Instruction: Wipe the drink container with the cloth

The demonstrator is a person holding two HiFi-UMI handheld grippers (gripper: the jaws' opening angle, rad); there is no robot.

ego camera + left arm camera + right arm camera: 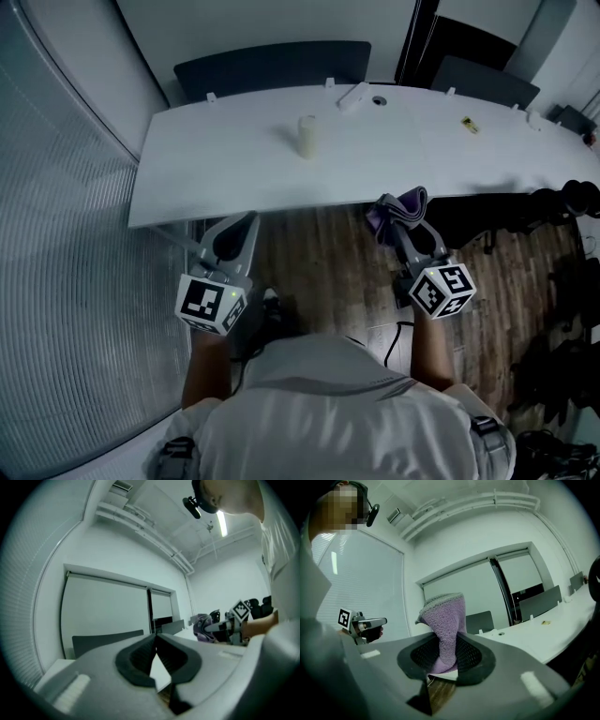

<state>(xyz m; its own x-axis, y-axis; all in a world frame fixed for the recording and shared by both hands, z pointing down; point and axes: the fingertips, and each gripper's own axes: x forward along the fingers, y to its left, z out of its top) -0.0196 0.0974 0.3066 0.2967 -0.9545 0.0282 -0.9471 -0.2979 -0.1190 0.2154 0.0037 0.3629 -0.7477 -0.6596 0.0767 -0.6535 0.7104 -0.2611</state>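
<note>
A pale cylindrical drink container (307, 137) stands upright on the long white table (216, 159), well in front of both grippers. My right gripper (394, 212) is shut on a purple cloth (401, 206) and hovers over the wooden floor just short of the table's near edge. In the right gripper view the cloth (444, 625) stands up folded between the jaws. My left gripper (246, 219) is shut with nothing in it, also at the table's near edge, left of the container; its pads (140, 660) meet at the tips.
Dark chairs (272, 66) line the table's far side. Small items lie on the table: a white object (354, 96) and a little yellow piece (470, 124). A frosted glass wall (56, 234) runs along the left. Black chairs (562, 281) stand at the right.
</note>
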